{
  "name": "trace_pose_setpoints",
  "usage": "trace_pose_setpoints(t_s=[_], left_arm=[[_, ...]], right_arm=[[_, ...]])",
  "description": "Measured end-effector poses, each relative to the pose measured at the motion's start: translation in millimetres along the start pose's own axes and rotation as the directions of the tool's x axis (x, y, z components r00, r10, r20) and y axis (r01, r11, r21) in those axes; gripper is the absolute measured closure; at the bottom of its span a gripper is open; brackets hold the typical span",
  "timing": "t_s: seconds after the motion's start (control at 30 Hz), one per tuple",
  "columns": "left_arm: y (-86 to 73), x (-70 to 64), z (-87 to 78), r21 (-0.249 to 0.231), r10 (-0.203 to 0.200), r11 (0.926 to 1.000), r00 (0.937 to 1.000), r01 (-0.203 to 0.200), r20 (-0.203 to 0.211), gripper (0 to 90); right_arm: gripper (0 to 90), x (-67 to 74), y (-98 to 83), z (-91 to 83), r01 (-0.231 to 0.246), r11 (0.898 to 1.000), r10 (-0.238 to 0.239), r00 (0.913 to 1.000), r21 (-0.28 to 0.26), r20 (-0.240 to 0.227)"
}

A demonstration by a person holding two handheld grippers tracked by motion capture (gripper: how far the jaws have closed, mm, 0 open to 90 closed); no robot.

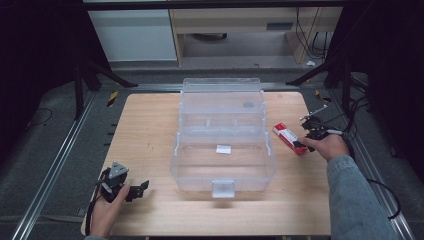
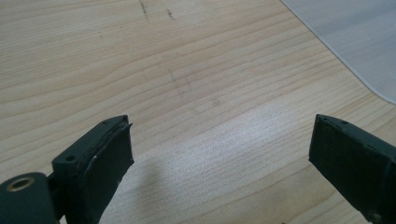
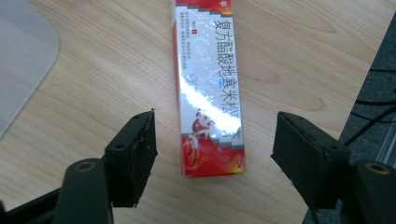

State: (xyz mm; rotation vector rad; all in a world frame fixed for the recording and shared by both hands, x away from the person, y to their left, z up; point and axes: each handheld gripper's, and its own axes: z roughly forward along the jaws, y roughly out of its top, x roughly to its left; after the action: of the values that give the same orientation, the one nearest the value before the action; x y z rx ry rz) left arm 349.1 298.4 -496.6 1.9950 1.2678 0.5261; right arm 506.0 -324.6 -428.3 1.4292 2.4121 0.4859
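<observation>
At the table's three o'clock, the right gripper (image 3: 212, 140), jaws wide, straddles the red box (image 3: 210, 88); closing comes next, while the left gripper (image 2: 219, 154) waits agape.

Wood table (image 1: 150, 135): clear box (image 1: 222, 165) mid, red carton (image 1: 289, 138) rt.

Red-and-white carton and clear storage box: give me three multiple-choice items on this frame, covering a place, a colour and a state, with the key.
1. Where does the red-and-white carton lie?
A. inside the clear box
B. on the table, on the right-hand side of the clear box
C. on the floor

2. What colour is the table top?
A. light wood
B. black
C. blue

3. How does the right hand-held gripper stand?
A. shut on the carton
B. open, carton between the jaws
C. shut, empty

Key: 1 B, it lies on the wood beside the clear box; 2 A, pale wood grain shows; 3 B, the pads stand clear of the carton's sides.
</observation>
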Motion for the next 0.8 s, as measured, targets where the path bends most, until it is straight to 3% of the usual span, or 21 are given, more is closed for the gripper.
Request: trace_pose_setpoints(t_s=[0.17,0.4,0.8], left_arm=[[-2.6,0.7,2.2,0.025,0.010,0.9996,0.9999,-0.010,-0.003,5.8],[-4.2,-0.9,3.6,0.036,0.016,0.9992,0.9999,-0.015,-0.003,5.7],[-5.8,-1.7,3.6,0.049,0.026,0.9984,0.9997,-0.026,-0.001,5.8]], right_arm=[[28.5,-4.9,7.7,8.0,0.004,0.999,-0.004,1.0000,0.040,0.001],[37.5,-4.6,9.5,23.9,0.024,0.993,-0.021,0.9993,0.118,-0.030],[45.6,-4.7,7.8,37.0,0.044,0.985,-0.037,0.9982,0.166,-0.047]])
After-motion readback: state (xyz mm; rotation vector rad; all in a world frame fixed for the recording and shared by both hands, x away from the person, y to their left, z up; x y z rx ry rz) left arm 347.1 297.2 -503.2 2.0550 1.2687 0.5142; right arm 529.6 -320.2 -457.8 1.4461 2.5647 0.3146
